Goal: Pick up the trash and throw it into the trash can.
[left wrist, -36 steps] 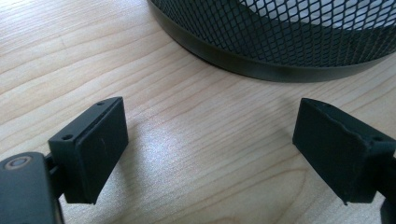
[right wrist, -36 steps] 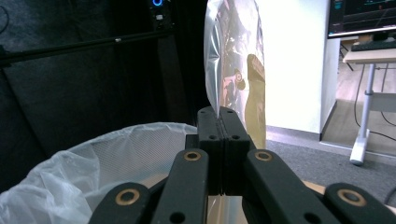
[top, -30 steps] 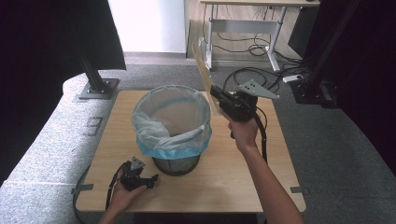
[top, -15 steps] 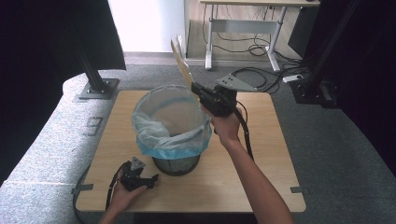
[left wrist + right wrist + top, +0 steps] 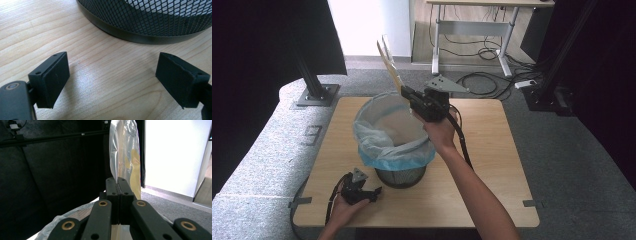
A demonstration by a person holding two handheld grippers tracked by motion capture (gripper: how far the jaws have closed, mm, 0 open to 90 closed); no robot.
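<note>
The left gripper (image 5: 372,191) rests on the table (image 5: 492,145) just in front of the bin (image 5: 394,137), at its near left side. Its jaws stand wide apart and hold nothing; in the left gripper view only bare wood lies between them, with the bin's black mesh base (image 5: 150,22) just beyond. It is in the same place as one second ago.

The bin, lined with a pale blue bag (image 5: 382,150), stands at the middle of the table and has not moved.

The right gripper (image 5: 408,93) has changed most. One second ago it was to the right of the bin; now it is over the bin's far right rim. Its jaws are pressed together on the lower edge of a flat packet (image 5: 388,62), clear plastic with something yellow inside, which stands up and leans away over the bin's far side. I judge the packet is nearly in position for dropping; it needs to come a little more over the opening before the jaws let go.

The contents of the packet (image 5: 125,152) are hard to make out, and the inside bottom of the bin is hidden.
</note>
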